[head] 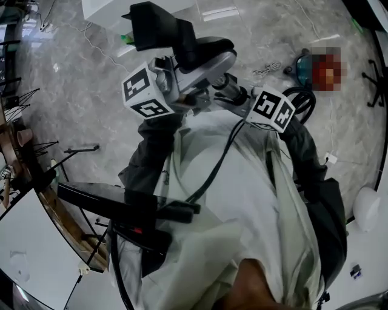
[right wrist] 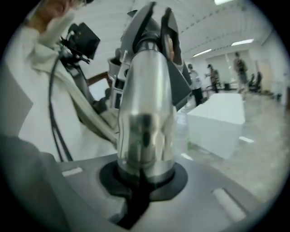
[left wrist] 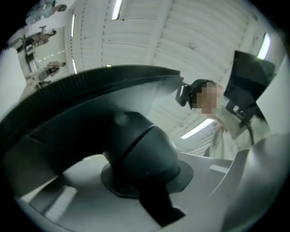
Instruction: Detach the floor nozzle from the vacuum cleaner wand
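In the head view I hold the vacuum's front end chest-high over the floor. The floor nozzle [head: 176, 39], black with a silver-grey neck [head: 206, 66], points away from me. My left gripper [head: 185, 91] is shut on that neck; in the left gripper view the dark neck [left wrist: 136, 149] fills the jaws of the left gripper [left wrist: 140, 186], with the nozzle's underside [left wrist: 90, 86] arching above. My right gripper [head: 236, 97] is shut on the shiny metal wand [right wrist: 147, 108], which rises from the right gripper [right wrist: 145, 179] to the nozzle's dark collar [right wrist: 154, 27]. Whether wand and nozzle are still joined I cannot tell.
A black boxy device [head: 121, 209] and black cables [head: 212, 169] hang against my light coat. White tables stand at the top [head: 115, 9] and lower left [head: 24, 242]. A thin stand [head: 79, 148] and a teal object [head: 301, 65] sit on the marble floor. People [right wrist: 239, 68] stand far off.
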Demonstrator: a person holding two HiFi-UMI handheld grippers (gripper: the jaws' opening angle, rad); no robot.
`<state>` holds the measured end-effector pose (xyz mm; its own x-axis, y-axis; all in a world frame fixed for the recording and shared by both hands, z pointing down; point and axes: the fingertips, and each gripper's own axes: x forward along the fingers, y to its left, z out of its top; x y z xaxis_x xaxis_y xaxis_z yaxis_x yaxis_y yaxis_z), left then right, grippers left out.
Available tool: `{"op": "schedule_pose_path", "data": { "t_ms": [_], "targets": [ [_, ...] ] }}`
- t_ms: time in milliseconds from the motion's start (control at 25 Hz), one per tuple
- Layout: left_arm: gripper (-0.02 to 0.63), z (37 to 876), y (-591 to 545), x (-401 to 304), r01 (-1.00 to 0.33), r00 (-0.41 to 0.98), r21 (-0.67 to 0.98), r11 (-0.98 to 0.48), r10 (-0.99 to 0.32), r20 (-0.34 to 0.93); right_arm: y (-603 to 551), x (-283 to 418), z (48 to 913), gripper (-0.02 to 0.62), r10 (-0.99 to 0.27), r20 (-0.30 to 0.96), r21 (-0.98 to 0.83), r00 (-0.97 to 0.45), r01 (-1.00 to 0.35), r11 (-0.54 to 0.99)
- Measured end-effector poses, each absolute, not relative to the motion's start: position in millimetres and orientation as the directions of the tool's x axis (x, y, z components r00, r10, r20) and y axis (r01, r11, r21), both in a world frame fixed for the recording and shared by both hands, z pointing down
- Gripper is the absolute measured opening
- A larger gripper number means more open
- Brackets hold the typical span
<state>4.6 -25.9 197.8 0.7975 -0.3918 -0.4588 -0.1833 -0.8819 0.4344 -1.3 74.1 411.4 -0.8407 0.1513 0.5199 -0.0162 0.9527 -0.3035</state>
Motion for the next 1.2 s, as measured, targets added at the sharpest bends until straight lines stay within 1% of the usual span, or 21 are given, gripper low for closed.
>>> {"op": "schedule_pose_path", "data": {
  "t_ms": [120,160,200,240,320,400,480,520,560,600,640,680,720,800,880,920,960,1000,1080,1120,1200],
  "targets": [
    [0.080,185.8,-8.3,8.3,-0.055,0.780,0.355,-0.933,-0.262,-0.569,108.3,13.4,392.7,0.041,0.556,0.332,-0.519,-0.762,0.344,0.782],
    [0.080,186.1,-10.6,8.2,-0.050,0.775,0.355,-0.933,-0.261,-0.576,112.1,16.5,387.4,0.041,0.634,0.272,-0.560,-0.724,0.416,0.716],
    [0.080,188.3,-17.1,7.4,-0.065,0.772,0.370,-0.927,-0.282,-0.570,110.5,16.7,385.0,0.041,0.666,0.239,-0.580,-0.706,0.447,0.681],
    [0.080,192.3,-26.2,5.6,-0.101,0.771,0.395,-0.913,-0.323,-0.549,104.8,13.6,386.3,0.038,0.656,0.239,-0.581,-0.716,0.436,0.687],
    [0.080,204.6,-46.7,0.1,-0.209,0.766,0.469,-0.858,-0.442,-0.467,86.6,1.2,397.7,0.037,0.528,0.323,-0.538,-0.785,0.307,0.785],
    [0.080,220.7,-66.8,-8.5,-0.326,0.741,0.547,-0.771,-0.567,-0.359,59.2,-10.9,416.7,0.037,0.247,0.481,-0.414,-0.842,0.030,0.910],
    [0.081,233.4,-80.9,-19.2,-0.404,0.705,0.593,-0.697,-0.650,-0.284,28.8,-15.9,434.0,0.037,-0.112,0.614,-0.203,-0.781,-0.294,0.934],
    [0.082,235.7,-82.8,-23.0,-0.418,0.696,0.598,-0.684,-0.664,-0.273,18.9,-16.2,438.3,0.037,-0.244,0.641,-0.108,-0.727,-0.400,0.910],
    [0.081,234.7,-80.7,-24.9,-0.414,0.699,0.591,-0.692,-0.658,-0.280,14.5,-16.5,439.5,0.037,-0.321,0.648,-0.045,-0.690,-0.456,0.889],
    [0.081,230.7,-75.3,-25.2,-0.396,0.712,0.573,-0.718,-0.634,-0.302,15.1,-18.2,438.3,0.037,-0.344,0.644,-0.020,-0.684,-0.465,0.885],
    [0.081,224.8,-68.2,-25.1,-0.370,0.730,0.546,-0.751,-0.599,-0.329,19.6,-21.8,435.5,0.037,-0.319,0.632,-0.030,-0.706,-0.434,0.901],
    [0.080,218.0,-60.5,-24.5,-0.341,0.750,0.515,-0.787,-0.558,-0.356,26.7,-26.1,432.0,0.038,-0.254,0.616,-0.066,-0.746,-0.369,0.927],
    [0.080,211.5,-52.7,-23.1,-0.307,0.769,0.481,-0.821,-0.512,-0.383,35.7,-29.0,428.4,0.040,-0.158,0.592,-0.118,-0.790,-0.279,0.953],
    [0.080,200.0,-35.9,-15.4,-0.211,0.805,0.405,-0.890,-0.393,-0.445,57.9,-24.9,421.3,0.040,0.108,0.521,-0.256,-0.847,-0.034,0.966],
    [0.081,193.5,-20.7,-5.7,-0.093,0.820,0.333,-0.938,-0.262,-0.508,82.7,-12.4,410.7,0.040,0.406,0.405,-0.413,-0.819,0.232,0.880],
    [0.081,193.0,-17.3,-3.2,-0.045,0.817,0.317,-0.947,-0.218,-0.533,92.4,-7.2,405.2,0.040,0.518,0.340,-0.478,-0.785,0.330,0.814],
    [0.081,194.4,-17.4,-2.6,-0.013,0.810,0.319,-0.948,-0.197,-0.552,98.5,-4.7,401.3,0.040,0.585,0.288,-0.525,-0.758,0.386,0.759],
    [0.081,197.5,-20.6,-3.1,0.000,0.804,0.336,-0.942,-0.200,-0.560,100.6,-5.1,400.1,0.040,0.604,0.261,-0.551,-0.753,0.398,0.734],
    [0.081,206.9,-31.5,-4.7,-0.035,0.800,0.404,-0.914,-0.268,-0.536,95.0,-10.7,406.4,0.037,0.523,0.303,-0.549,-0.797,0.303,0.779],
    [0.081,212.1,-38.1,-6.1,-0.077,0.799,0.445,-0.892,-0.322,-0.508,87.3,-13.4,412.6,0.038,0.429,0.369,-0.517,-0.824,0.202,0.832],
    [0.077,224.4,-55.3,-12.8,-0.199,0.778,0.537,-0.820,-0.466,-0.423,61.1,-15.1,427.8,0.037,0.134,0.549,-0.368,-0.825,-0.094,0.925]
  ]
}}
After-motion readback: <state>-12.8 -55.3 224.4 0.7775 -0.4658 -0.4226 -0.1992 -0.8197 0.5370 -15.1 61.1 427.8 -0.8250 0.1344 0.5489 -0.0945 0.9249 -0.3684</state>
